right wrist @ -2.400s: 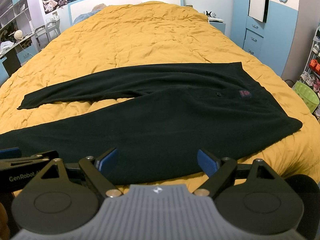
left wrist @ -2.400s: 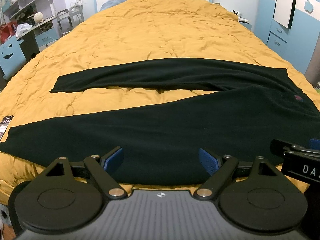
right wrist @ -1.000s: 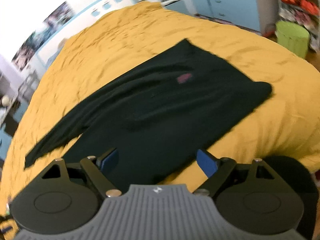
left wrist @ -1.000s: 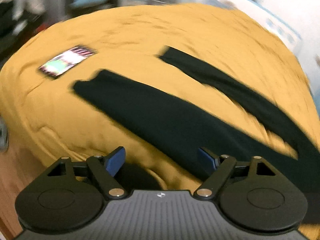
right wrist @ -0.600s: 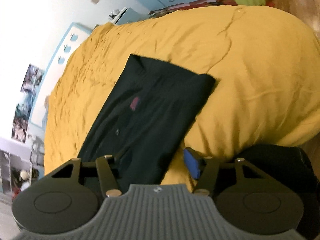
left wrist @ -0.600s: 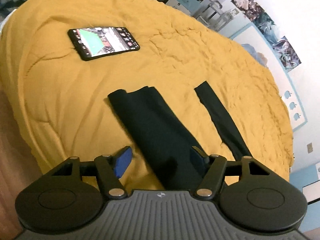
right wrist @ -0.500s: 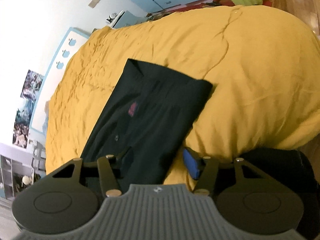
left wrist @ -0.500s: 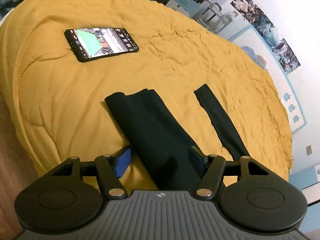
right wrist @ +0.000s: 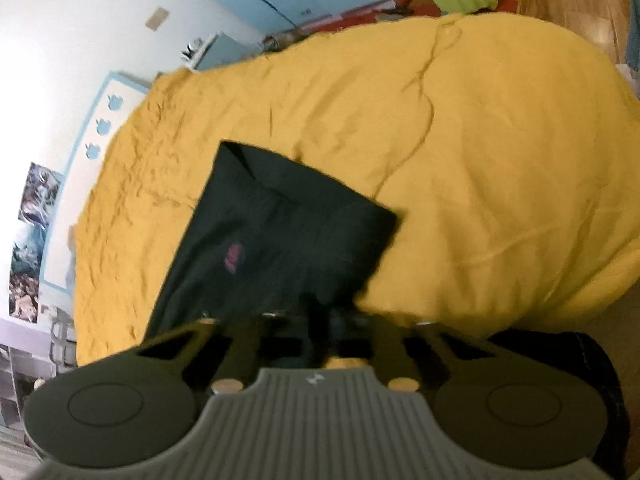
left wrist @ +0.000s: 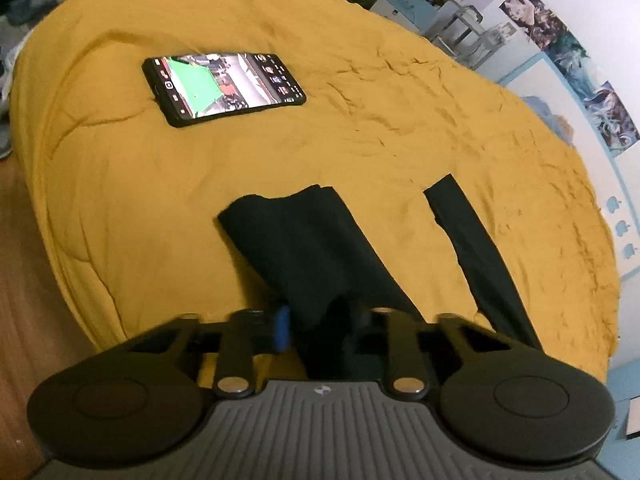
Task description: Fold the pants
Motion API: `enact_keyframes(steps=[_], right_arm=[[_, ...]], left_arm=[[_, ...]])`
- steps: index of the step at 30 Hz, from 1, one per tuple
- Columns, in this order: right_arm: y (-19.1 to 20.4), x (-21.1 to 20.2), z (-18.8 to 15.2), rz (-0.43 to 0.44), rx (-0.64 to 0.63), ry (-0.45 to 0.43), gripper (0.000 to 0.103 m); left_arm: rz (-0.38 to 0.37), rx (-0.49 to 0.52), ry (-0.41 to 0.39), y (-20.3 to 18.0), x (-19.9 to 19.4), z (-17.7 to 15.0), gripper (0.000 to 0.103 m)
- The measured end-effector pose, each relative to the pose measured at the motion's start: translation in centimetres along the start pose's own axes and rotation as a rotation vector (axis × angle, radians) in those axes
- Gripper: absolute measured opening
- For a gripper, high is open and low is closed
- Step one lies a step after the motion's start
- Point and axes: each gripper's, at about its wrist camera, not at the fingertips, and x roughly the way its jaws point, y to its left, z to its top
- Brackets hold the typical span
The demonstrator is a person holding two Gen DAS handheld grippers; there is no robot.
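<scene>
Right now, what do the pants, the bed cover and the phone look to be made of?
Pants: soft matte black fabric, perhaps fleece or knit; it drapes and bunches limply. Bed cover: mustard quilted cloth, matte, puckered with wrinkles. Phone: glossy glass screen, lit, in a dark frame, plastic or metal unclear.

No readable text; the phone (left wrist: 224, 88) screen (lit) is too small to read
</scene>
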Motion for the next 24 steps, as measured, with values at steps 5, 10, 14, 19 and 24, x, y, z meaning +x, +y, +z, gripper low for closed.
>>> enact_keyframes(steps=[5, 10, 14, 19, 24], right_arm=[[0.5, -0.6, 0.9, 0.071, 0.005, 0.029, 0.000], [3.3, -1.6, 2.9, 0.180, 0.002, 0.043, 0.000], [6.1, -1.7, 4.1, 0.233, -0.023, 0.056, 0.000], [8.3, -0.6, 6.0, 0.263, 0.028, 0.075, 0.000], [10.4, 1.2, 8.0, 0.283, 0.051, 0.089, 0.000]], left_arm=[[-0.031, -0.003, 0.020, -0.8, -0.6, 1.1, 0.003], [-0.116, -0.016, 0.031, -3.2, -1.0, 2.9, 0.003], [-0.132, -0.021, 0.051, -5.8, -0.5, 4.3, 0.003], [-0.141, -0.053, 0.069, -8.3, 0.9, 6.2, 0.003], [-0.123, -0.099, 0.082, -10.6, 3.2, 7.8, 0.003]])
